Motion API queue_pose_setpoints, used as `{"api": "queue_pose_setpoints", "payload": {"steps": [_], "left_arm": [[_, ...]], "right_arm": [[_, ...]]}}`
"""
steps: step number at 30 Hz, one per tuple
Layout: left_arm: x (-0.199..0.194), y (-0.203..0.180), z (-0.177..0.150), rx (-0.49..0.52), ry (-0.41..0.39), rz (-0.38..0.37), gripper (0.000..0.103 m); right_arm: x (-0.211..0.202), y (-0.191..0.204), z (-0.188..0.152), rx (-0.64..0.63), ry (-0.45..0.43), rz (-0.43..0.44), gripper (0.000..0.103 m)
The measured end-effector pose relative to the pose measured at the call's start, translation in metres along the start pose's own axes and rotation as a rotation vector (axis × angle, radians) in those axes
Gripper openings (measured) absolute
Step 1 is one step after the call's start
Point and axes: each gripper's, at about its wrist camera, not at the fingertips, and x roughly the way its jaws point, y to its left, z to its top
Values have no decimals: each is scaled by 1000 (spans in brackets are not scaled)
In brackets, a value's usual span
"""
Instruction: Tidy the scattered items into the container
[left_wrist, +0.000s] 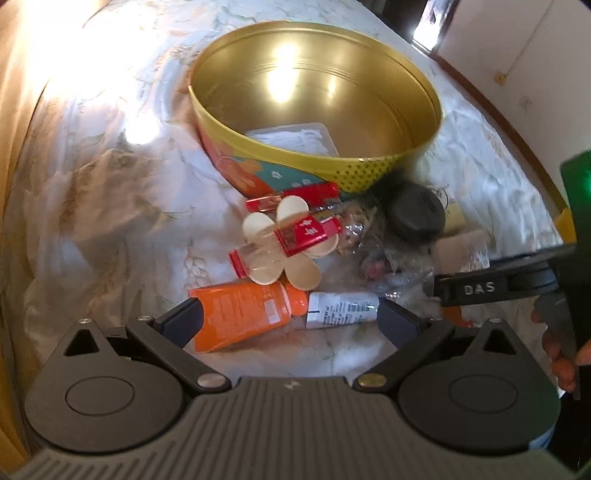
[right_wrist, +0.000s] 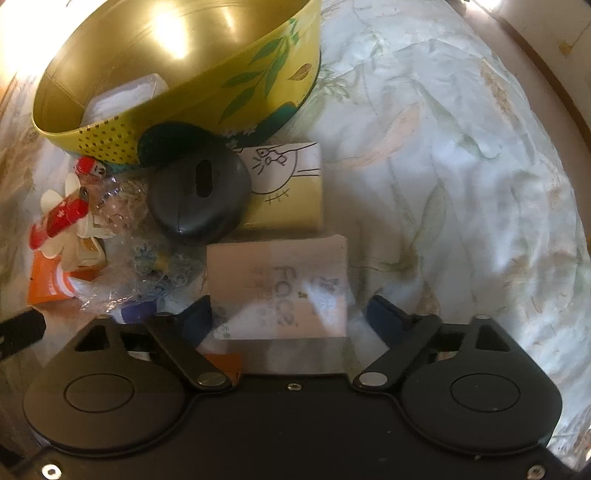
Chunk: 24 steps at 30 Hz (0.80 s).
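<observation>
Orange tube lies crosswise just ahead of my left gripper, a white tube end to end with it; fingers spread wide, gripping nothing. The tin sits beyond.

Off my right gripper, a pale packet lies between wide fingers, seemingly untouched, though it's blurred.

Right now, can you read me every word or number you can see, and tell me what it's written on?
"DAS": raised letters on the right gripper's black finger.
"FOC…": large grey letters, upside down and partly blurred, on the pale packet; the rest is unreadable.
White tube: small black print, too small to read.
Orange tube: fine print and label, too blurred.
Red clips: white marks, not readable.
Yellow card: only a line drawing, no words.
</observation>
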Motion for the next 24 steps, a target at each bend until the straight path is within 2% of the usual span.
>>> {"api": "queue_pose_setpoints", "payload": {"steps": [3, 4, 8, 13, 18, 24], "left_arm": [[5, -6, -3, 33, 11, -11, 103], [5, -9, -3, 46, 15, -20, 103], [4, -15, -4, 75, 0, -21, 103], [-3, 4, 8, 73, -16, -25, 103], [-11, 8, 23, 240, -22, -68, 103], [1, 25, 15, 368, 8, -120, 103]], "right_arm": [[3, 7, -1, -34, 2, -14, 76], [3, 7, -1, -36, -1, -6, 70], [-4, 2, -2, -11, -5, 23, 69], [-21, -5, -4, 30, -41, 87, 69], [-42, -8, -4, 43, -91, 140, 69], [-54, -20, -3, 85, -125, 189, 69]]}}
